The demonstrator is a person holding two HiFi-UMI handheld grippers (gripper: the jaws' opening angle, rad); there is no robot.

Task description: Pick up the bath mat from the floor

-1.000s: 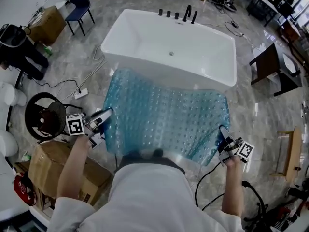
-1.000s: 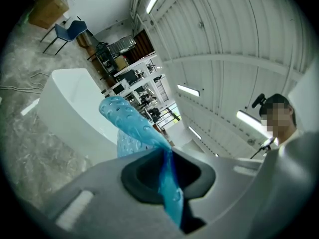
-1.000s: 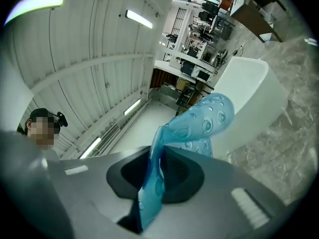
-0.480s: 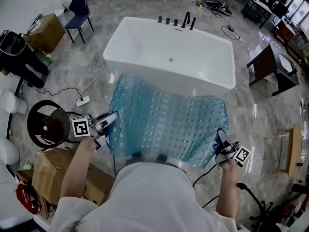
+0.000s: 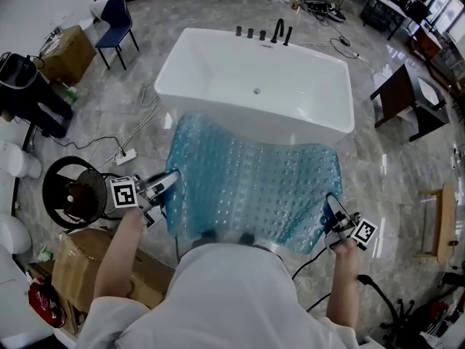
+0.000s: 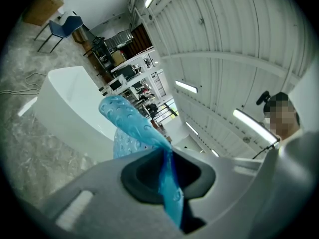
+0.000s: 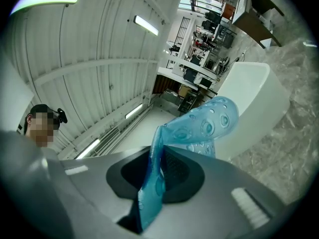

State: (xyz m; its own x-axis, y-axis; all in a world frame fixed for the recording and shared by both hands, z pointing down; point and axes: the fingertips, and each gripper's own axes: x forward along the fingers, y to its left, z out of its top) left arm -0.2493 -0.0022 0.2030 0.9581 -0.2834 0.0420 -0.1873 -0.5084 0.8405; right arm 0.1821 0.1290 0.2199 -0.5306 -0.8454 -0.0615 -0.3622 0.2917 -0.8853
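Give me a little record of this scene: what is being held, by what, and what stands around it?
Held thing: blue bath mat, covered in bumps, spread wide
Left claw: shut on the mat's near left corner
Right claw: shut on the mat's near right corner
Mat's far edge: by the white bathtub; floor contact unclear
Tub fittings: black taps on the far rim
Nearby: cardboard box at lower left, blue chair at upper left
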